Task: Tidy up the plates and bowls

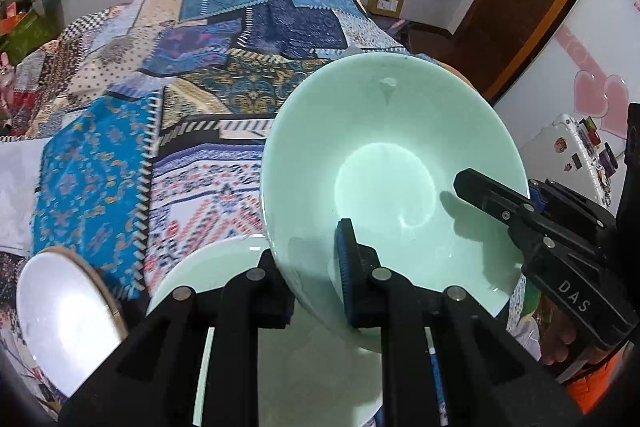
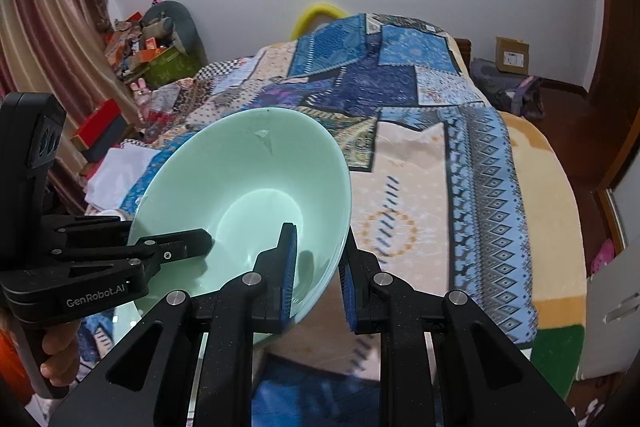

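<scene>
You hold the green bowl pinched at its rim in both the left tongs and right tongs, above a second green dish, with the white plate still apart, so stacking seems only partly done.

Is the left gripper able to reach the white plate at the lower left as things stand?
Probably not yet: the left gripper is shut on the pale green bowl, so it must release before reaching the white plate.

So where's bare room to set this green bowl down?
Open quilt lies right of the green bowl, toward the bed's edge. It's crowded lower left: a second green dish sits under the bowl beside a white plate.
</scene>
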A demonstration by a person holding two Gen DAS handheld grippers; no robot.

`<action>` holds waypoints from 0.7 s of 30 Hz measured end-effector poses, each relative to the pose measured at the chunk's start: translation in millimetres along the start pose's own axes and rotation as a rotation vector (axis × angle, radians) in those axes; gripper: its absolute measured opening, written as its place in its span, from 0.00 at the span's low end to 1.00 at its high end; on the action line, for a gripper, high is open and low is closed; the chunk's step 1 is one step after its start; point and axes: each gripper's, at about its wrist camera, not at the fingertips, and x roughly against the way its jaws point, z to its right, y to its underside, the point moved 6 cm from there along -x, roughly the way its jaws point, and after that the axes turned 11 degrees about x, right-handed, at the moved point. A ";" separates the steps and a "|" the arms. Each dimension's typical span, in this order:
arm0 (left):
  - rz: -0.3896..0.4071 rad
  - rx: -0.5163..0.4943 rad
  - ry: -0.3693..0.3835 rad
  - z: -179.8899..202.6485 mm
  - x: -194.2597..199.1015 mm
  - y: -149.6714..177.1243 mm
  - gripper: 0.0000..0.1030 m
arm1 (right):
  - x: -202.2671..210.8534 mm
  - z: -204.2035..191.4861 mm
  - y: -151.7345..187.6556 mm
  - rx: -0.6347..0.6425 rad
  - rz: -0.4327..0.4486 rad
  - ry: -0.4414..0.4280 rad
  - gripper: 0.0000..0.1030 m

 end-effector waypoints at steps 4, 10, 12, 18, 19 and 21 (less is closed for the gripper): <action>0.018 0.007 -0.008 -18.1 20.3 6.5 0.17 | 2.7 -21.1 -3.2 0.019 0.006 -0.009 0.18; 0.043 0.006 -0.035 -48.1 48.4 16.7 0.17 | 1.9 -59.0 -7.5 0.039 0.017 -0.035 0.18; 0.051 0.007 -0.046 -60.3 58.1 21.0 0.17 | 1.5 -71.5 -7.8 0.045 0.021 -0.046 0.18; 0.067 0.038 -0.065 -99.4 79.9 33.0 0.17 | -2.5 -106.4 -8.3 0.069 0.024 -0.079 0.18; 0.072 0.046 -0.069 -105.0 82.6 34.4 0.17 | -4.6 -114.0 -9.0 0.075 0.023 -0.087 0.18; 0.080 0.059 -0.077 -115.6 87.8 36.6 0.17 | -6.9 -124.0 -9.8 0.082 0.023 -0.100 0.18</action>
